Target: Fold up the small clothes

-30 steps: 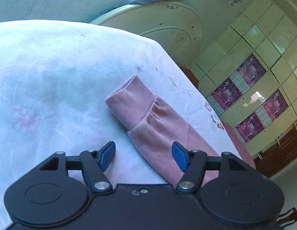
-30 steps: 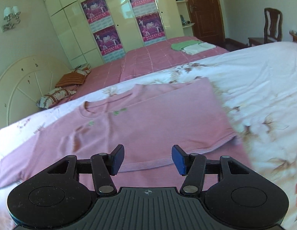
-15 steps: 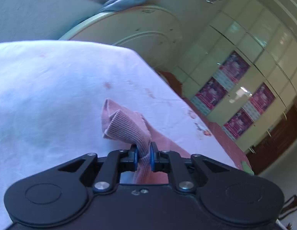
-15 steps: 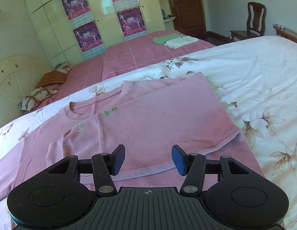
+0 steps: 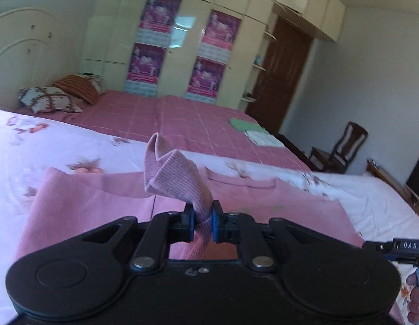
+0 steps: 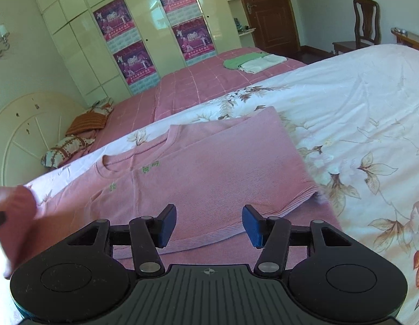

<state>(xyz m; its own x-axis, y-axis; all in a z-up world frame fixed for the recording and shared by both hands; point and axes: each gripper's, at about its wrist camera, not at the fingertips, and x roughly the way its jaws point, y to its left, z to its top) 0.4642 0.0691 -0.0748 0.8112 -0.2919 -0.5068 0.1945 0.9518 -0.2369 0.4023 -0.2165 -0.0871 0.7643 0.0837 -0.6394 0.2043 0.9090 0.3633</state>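
Note:
A pink long-sleeved top (image 6: 209, 168) lies on the white flowered bedspread (image 6: 358, 113), its right side folded over the body. My left gripper (image 5: 202, 220) is shut on the ribbed sleeve cuff (image 5: 171, 173), which stands up above the jaws, held over the top's body (image 5: 87, 205). In the right wrist view the lifted sleeve (image 6: 17, 216) shows blurred at the left edge. My right gripper (image 6: 208, 224) hangs open just above the top's lower hem, nothing between its blue pads.
A second bed with a pink checked cover (image 6: 209, 86) lies beyond, bearing pillows (image 6: 74, 146) and folded green and white clothes (image 6: 252, 62). Behind stand a cream wardrobe with posters (image 6: 133, 51), a brown door (image 6: 266, 10) and a wooden chair (image 6: 363, 27).
My left gripper closed on the sleeve cuff, lifted it and swung it far across toward the top's body, rolling as it went. The right gripper stayed open over the hem.

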